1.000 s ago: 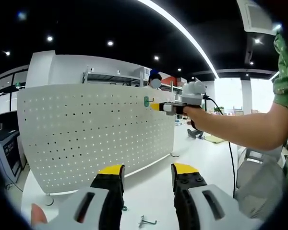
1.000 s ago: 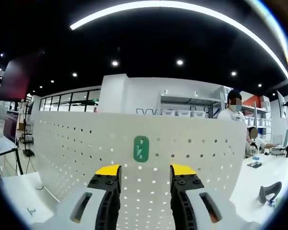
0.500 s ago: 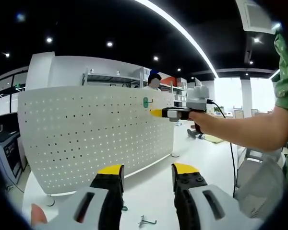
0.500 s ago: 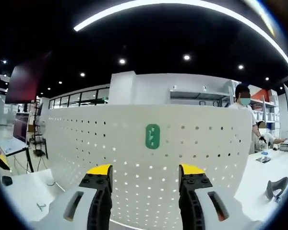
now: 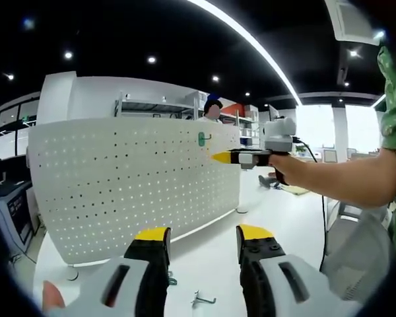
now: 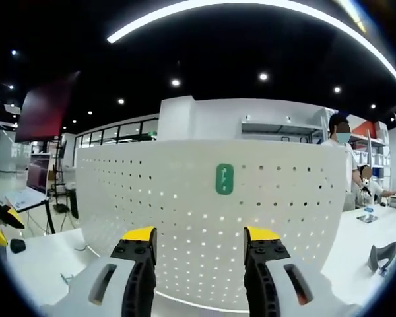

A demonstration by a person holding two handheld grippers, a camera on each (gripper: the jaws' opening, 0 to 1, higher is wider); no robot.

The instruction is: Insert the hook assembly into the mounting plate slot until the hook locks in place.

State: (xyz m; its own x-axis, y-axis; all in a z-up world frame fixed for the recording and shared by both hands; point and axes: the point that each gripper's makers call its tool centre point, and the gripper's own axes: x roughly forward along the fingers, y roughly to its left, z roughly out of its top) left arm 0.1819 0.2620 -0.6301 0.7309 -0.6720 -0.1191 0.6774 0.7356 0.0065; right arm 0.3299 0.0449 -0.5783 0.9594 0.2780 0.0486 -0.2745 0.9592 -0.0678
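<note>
Now both claws gaped empty: left claw (image 5: 203, 239) lower centre, right claw (image 6: 202, 238) facing pegboard (image 6: 211, 218); green hook (image 6: 224, 179) mounted at centre.

Behind the board I see a person in a mask (image 6: 341, 132) by metal shelving (image 5: 160, 107). A dark curved object (image 6: 381, 256) lies on the white surface (image 6: 356, 244) at my right; a monitor (image 6: 36, 180) stands left.

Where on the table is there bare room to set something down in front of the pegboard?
Bare tabletop runs between the pegboard foot and the left hand-held gripper, widening toward the right end. Near that gripper it is crowded: a loose metal hook and a small green piece lie there. On the board, the green plate takes the upper right.
</note>
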